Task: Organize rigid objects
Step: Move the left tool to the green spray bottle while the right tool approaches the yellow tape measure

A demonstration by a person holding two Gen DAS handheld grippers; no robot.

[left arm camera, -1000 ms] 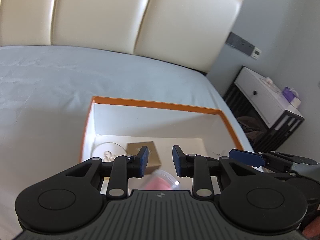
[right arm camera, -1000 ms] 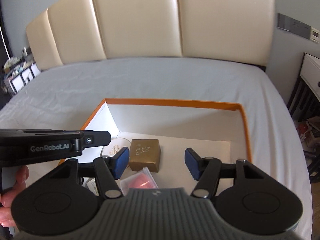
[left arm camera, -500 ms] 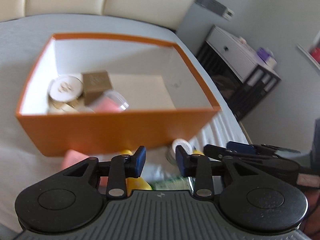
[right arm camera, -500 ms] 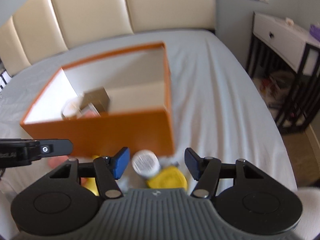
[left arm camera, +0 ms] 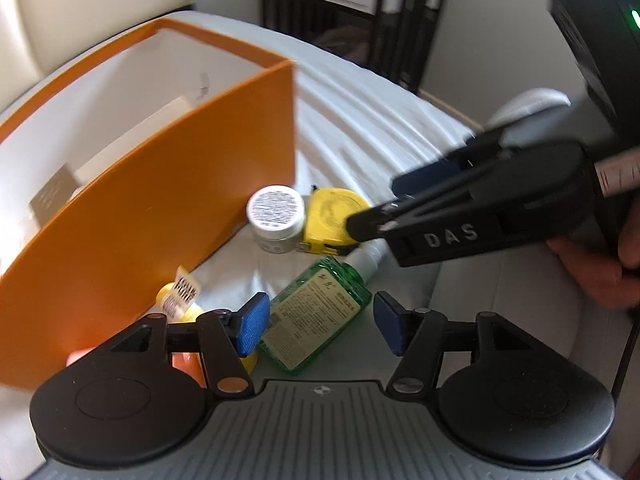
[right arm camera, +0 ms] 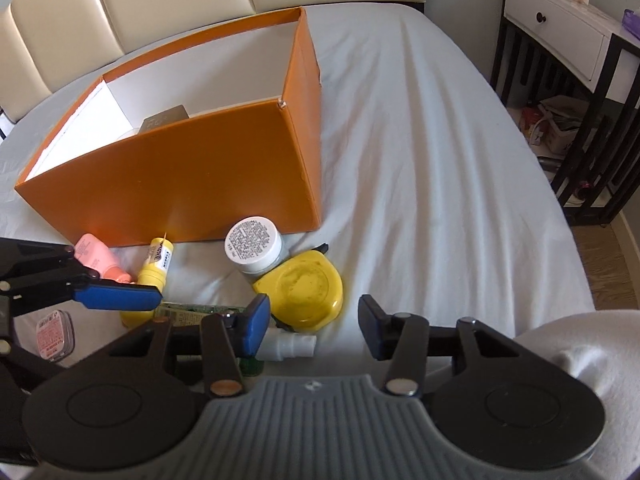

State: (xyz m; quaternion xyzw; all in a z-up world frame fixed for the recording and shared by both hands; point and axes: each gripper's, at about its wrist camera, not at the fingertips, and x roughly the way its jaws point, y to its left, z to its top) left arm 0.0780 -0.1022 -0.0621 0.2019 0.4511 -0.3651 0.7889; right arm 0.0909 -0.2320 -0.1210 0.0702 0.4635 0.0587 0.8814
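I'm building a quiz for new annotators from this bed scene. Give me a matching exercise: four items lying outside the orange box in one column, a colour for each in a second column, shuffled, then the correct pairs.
Column 1
1. tape measure
2. spray bottle
3. jar lid
4. squeeze tube

Column 2
A. green
B. pink
C. yellow
D. white with black print

Pairs: 1-C, 2-A, 3-D, 4-B

All four lie on the bedsheet in front of the orange box.
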